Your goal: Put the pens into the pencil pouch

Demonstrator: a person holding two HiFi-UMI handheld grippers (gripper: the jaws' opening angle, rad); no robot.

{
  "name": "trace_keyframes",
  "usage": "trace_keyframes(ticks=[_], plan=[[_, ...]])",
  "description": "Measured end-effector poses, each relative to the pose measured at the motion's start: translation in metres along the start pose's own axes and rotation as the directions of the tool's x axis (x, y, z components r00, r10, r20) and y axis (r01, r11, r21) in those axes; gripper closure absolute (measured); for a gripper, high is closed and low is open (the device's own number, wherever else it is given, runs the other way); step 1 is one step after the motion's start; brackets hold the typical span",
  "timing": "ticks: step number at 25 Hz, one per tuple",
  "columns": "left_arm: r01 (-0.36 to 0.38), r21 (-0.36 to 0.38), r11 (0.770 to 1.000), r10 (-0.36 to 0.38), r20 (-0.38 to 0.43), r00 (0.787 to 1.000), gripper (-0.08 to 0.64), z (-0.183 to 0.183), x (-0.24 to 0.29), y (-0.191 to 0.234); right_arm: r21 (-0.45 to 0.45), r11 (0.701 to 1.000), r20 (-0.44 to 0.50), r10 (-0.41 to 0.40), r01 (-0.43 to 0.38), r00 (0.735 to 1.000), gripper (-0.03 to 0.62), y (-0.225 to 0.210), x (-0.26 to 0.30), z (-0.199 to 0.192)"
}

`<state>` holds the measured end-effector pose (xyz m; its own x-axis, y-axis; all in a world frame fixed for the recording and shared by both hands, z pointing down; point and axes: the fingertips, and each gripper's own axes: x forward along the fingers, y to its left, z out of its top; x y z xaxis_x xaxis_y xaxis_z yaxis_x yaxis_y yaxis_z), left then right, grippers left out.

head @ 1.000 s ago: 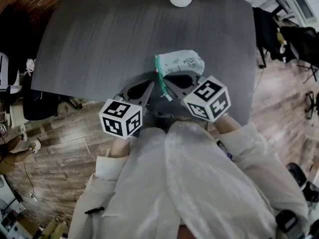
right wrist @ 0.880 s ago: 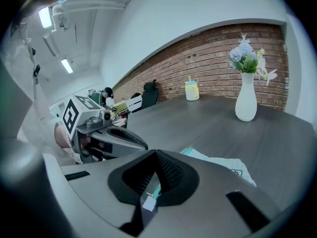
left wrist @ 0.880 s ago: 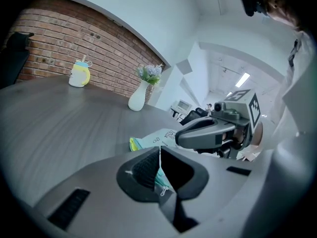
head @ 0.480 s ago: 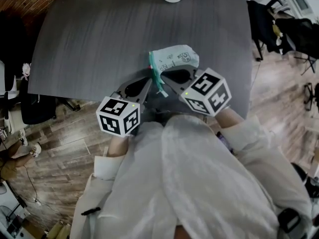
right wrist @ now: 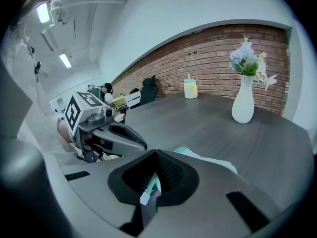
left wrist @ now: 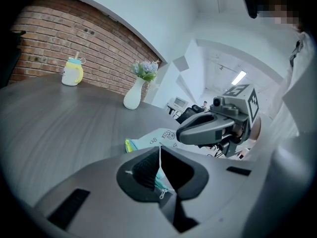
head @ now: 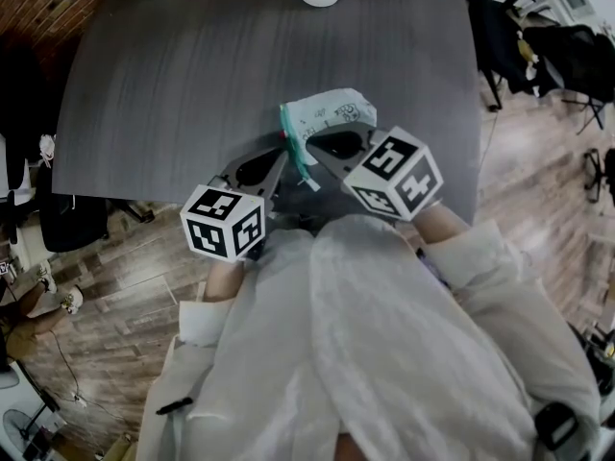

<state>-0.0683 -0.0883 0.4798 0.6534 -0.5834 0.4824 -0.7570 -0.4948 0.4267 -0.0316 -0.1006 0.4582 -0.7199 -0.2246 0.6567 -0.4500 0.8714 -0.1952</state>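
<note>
Soft, light pouch (head: pixel 336 115) at the worktop's (head: pixel 192 75) near edge (no pens in sight). Pinched tight at its zipper rim (head: pixel 291 147) by left fingers (left wrist: pixel 143 170) and right fingers (right wrist: pixel 168 170). Probably best held there, not on slack cloth.

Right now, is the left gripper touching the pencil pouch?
Touching: the left gripper view shows the left gripper shut on the pencil pouch at its zipper edge.

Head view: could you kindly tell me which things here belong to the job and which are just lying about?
Job: pencil pouch, pinched at its zipper edge by the left gripper and right gripper, both shut on it; no pens visible.
Lying about: white vase with flowers, yellow cup.
</note>
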Motion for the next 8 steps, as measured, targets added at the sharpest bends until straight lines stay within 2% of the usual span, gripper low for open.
trace_keyframes(ticks=[8], plan=[[0.023,-0.002,1.0,-0.023,-0.003,1.0,0.548,0.0074,0.0092,0.0038,0.009,1.0,0.0,-0.012,0.012,1.0,0.588,-0.0109,0.0003,0.0028]])
